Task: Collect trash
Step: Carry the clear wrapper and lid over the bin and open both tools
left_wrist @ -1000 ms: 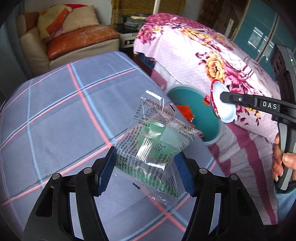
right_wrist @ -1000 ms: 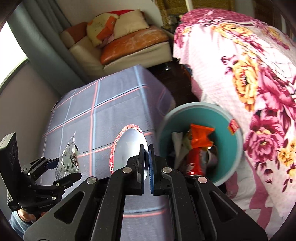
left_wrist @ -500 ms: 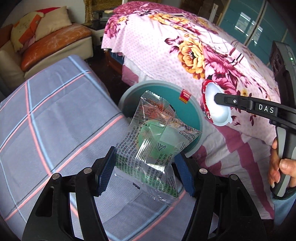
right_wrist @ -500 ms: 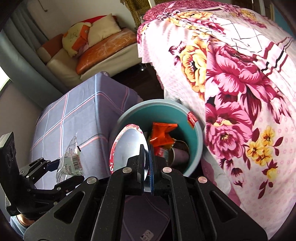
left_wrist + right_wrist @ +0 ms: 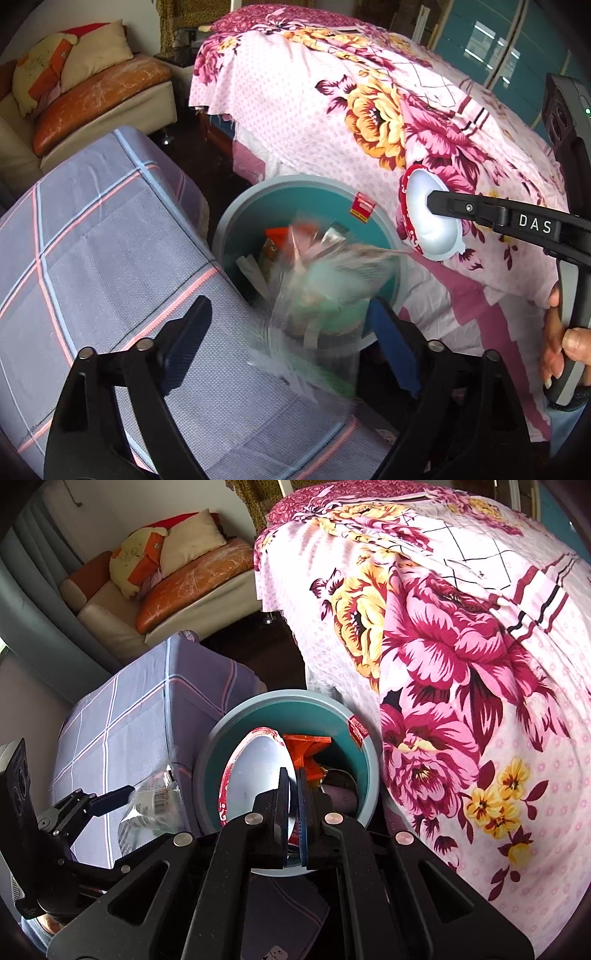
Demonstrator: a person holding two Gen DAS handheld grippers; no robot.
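the left gripper (image 5: 286, 338) has just been opening its jaws, and now they are standing wide apart. the clear plastic wrapper (image 5: 321, 302) is sitting between them, all blurry, and the pads are not squeezing it. it is hanging over the near edge of the teal trash bin (image 5: 258, 206), beside the checked grey cloth (image 5: 92, 240). the right gripper (image 5: 293, 805) is pressed together, pinching a round white lid with a red rim (image 5: 255, 771) above the bin, where an orange packet (image 5: 306, 747) is lying. a flowery pink blanket (image 5: 461, 646) is hanging next to the bin.
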